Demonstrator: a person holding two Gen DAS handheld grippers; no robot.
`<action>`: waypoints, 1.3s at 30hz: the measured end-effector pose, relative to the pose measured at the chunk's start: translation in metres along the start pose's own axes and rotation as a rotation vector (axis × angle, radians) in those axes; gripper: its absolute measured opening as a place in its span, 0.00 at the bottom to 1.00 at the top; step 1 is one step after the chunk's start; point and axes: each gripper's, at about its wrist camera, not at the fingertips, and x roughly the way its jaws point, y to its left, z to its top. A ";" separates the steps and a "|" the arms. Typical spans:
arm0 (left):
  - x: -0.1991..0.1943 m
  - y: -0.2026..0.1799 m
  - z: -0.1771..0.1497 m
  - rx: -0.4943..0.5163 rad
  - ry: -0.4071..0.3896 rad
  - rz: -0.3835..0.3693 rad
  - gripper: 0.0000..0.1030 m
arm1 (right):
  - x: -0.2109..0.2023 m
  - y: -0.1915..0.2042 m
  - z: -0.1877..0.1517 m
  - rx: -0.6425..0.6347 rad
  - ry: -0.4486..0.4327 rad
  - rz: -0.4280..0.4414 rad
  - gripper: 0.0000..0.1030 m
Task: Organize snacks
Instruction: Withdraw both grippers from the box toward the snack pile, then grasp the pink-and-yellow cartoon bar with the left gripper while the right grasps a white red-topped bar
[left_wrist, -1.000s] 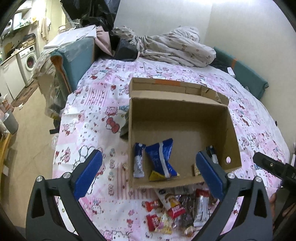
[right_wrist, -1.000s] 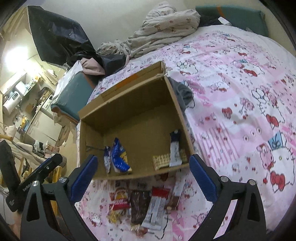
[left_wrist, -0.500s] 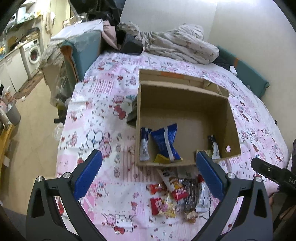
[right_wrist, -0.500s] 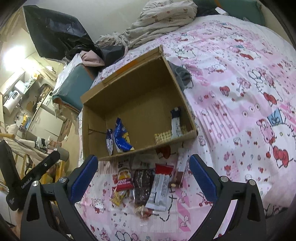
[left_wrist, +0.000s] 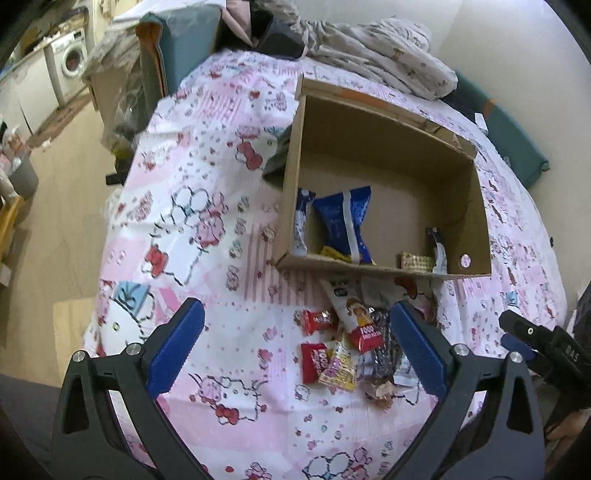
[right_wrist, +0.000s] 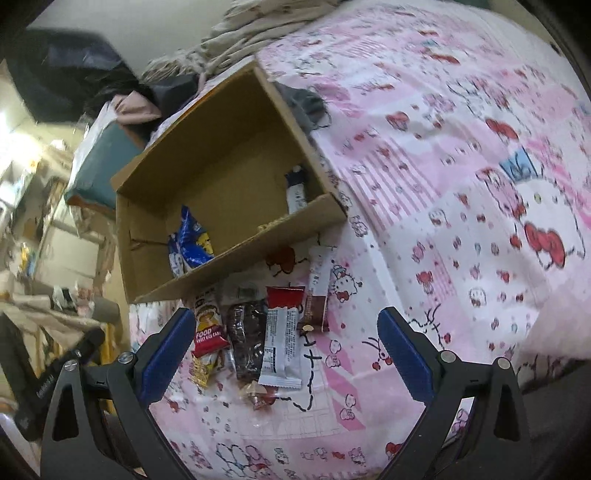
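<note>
A cardboard box (left_wrist: 384, 177) is set on the bed (left_wrist: 207, 229), with a blue snack bag (left_wrist: 345, 218) and a few bars held inside near its front wall. A pile of loose snacks (right_wrist: 255, 325) is spread just in front of the box. The left gripper (left_wrist: 295, 343) and the right gripper (right_wrist: 284, 347) are both held wide open and empty above the pile.

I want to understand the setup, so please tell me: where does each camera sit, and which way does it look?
Left wrist: sits on the left gripper, looks forward and down over the bed at the cardboard box; its blue fingers show, and the right gripper at the right edge.
Right wrist: sits on the right gripper, looks down at the loose snack pile; its own fingers show.
Shared: box, pile, pink bedsheet.
</note>
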 end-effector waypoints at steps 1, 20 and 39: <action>0.002 -0.001 -0.001 0.004 0.010 -0.002 0.96 | 0.000 -0.002 0.001 0.016 0.000 0.010 0.98; 0.105 -0.080 -0.054 0.399 0.374 -0.017 0.22 | 0.007 -0.003 0.001 0.012 0.019 -0.016 0.98; 0.013 -0.006 -0.044 0.085 0.242 -0.004 0.21 | 0.064 0.008 -0.010 -0.009 0.271 -0.017 0.58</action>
